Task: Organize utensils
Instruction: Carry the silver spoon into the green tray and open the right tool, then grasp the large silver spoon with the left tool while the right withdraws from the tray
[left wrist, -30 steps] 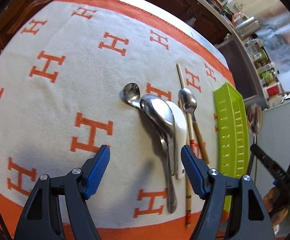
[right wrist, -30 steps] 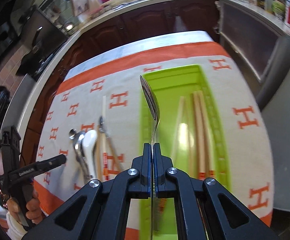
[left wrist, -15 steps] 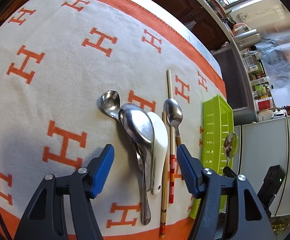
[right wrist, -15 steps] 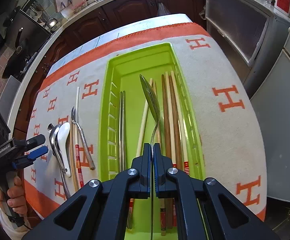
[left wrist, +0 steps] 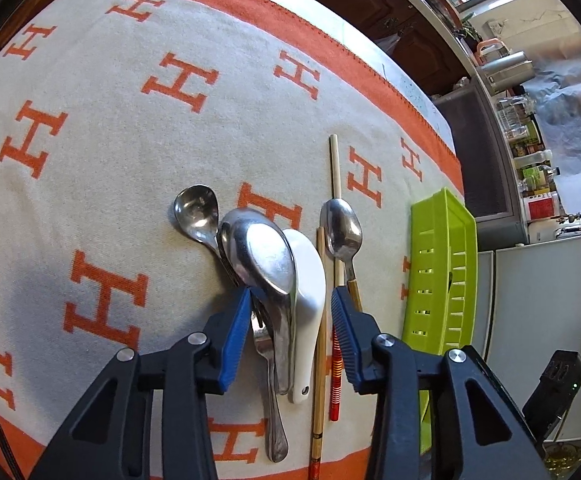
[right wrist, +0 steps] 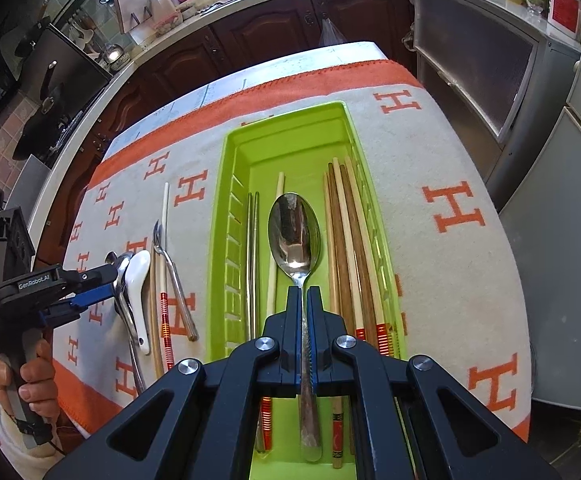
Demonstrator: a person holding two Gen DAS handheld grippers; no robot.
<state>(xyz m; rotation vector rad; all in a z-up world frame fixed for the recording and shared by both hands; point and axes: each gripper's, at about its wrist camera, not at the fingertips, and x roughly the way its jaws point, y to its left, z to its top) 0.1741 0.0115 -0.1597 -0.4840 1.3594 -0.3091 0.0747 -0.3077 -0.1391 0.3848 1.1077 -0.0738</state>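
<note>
Right gripper (right wrist: 303, 320), at the lower centre of its own view, is clamped on the handle of a steel tablespoon (right wrist: 295, 236), whose bowl faces up and lies along the middle of the green utensil tray (right wrist: 226, 208). Whether the spoon already rests on the tray floor I cannot tell, but it looks about ready to be let go.

Already in the tray: a pair of metal chopsticks (right wrist: 253, 248) along its left side, one pale chopstick (right wrist: 274, 240) beside them, and a bundle of wooden chopsticks (right wrist: 348, 240) along the right wall. So roughly half the job looks done.

Left gripper (left wrist: 288, 332), at the bottom centre of its view, has its jaws closing around a stack still lying on the H-patterned cloth (left wrist: 90, 128): a large steel spoon (left wrist: 262, 252) overlapping a white ceramic soup spoon (left wrist: 308, 280), with a small round-bowled spoon (left wrist: 196, 212) and a fork handle (left wrist: 268, 380) tucked under. The blue pads flank the stack but do not yet seem to press it.

Also left on the cloth, towards the tray: two chopsticks (left wrist: 335, 176), one with red bands, and a wooden-handled teaspoon (left wrist: 340, 228). These remain to be moved.
</note>
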